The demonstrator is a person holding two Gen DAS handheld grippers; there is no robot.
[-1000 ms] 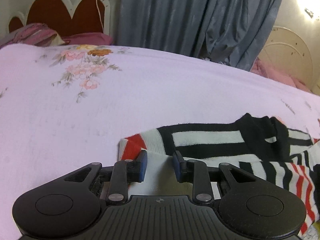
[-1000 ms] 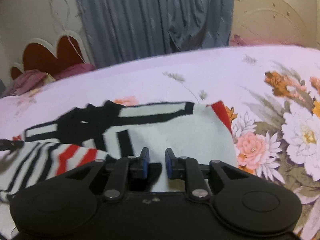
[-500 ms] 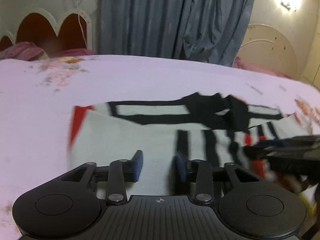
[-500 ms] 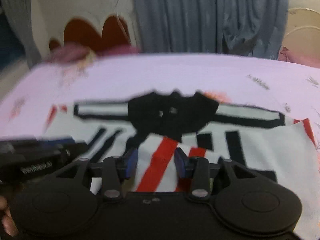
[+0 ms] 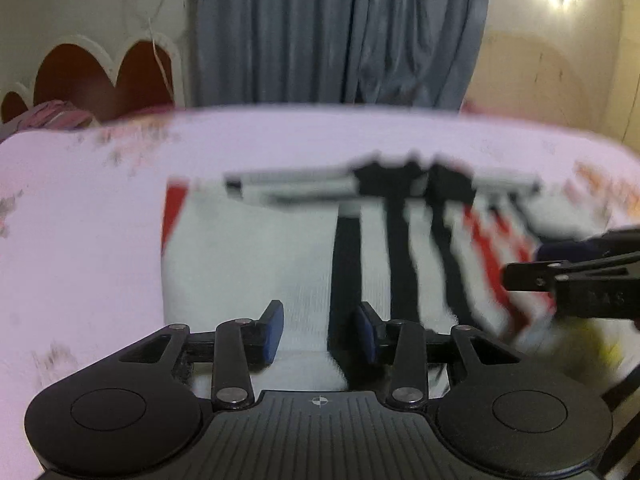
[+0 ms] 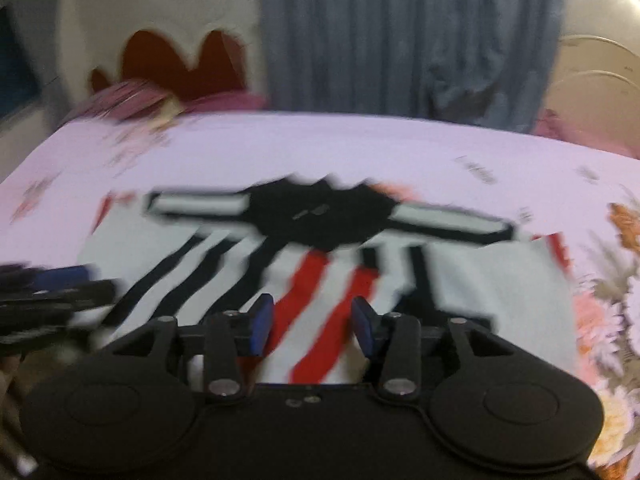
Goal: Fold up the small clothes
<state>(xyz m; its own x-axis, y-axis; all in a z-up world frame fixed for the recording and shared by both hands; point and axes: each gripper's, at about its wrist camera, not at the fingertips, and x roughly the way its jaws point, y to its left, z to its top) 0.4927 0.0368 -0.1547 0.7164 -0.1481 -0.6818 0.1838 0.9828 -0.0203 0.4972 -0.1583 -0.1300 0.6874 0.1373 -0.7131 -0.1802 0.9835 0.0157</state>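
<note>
A striped sweater (image 5: 280, 264) in white, black and red lies spread on the lilac floral bedsheet (image 5: 80, 220), its black collar (image 6: 320, 216) toward the grey curtain (image 6: 400, 40). The left gripper (image 5: 319, 330) hovers over the sweater's white part, fingers apart and holding nothing. The right gripper (image 6: 313, 326) hangs above the red stripes, also spread wide and empty. Both views are blurred.

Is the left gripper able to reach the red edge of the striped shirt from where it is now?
Probably yes. The left gripper has open jaws over the shirt, and the red edge lies ahead to its left on the bedsheet, with nothing between.
</note>
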